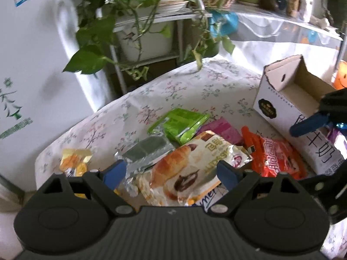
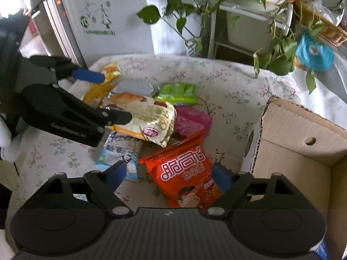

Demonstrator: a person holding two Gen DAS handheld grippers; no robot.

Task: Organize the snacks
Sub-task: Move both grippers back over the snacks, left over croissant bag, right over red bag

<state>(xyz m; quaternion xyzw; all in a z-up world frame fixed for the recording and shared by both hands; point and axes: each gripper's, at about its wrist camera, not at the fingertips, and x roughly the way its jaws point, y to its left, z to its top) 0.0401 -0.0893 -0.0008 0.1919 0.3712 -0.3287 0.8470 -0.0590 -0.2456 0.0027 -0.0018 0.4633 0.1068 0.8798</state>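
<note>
Snack packets lie in a loose, overlapping heap on the flowered tablecloth [image 2: 227, 78], and both grippers hang over it with nothing held. The left gripper [image 1: 171, 172] has its jaws wide apart, and between them, just ahead of the blue tips, sits the croissant packet [image 1: 184, 169], with a silvery packet [image 1: 145, 153] tucked under its far side beyond the left-hand jaw. The right gripper [image 2: 169, 173] also stands with jaws spread, and the orange packet [image 2: 184, 171] lies between them, its lower edge near the right-hand jaw; from the pictures I cannot tell whether either pad touches it. The cardboard box [image 2: 299, 151], open and seemingly empty, stands just outside the right-hand jaw of that gripper, presumably where the snacks are meant to go. Risks from here come mostly from the crowding. Because the croissant packet rests on others, jaws closing on it could catch a corner of the silvery one or the green packet [image 1: 182, 123] beyond, dragging two up together. Slippery, puffy wrappers may squirt out of a shallow pinch. With the two grippers working close side by side, one could knock the other, and the right one swinging towards the box could strike its near wall.
</note>
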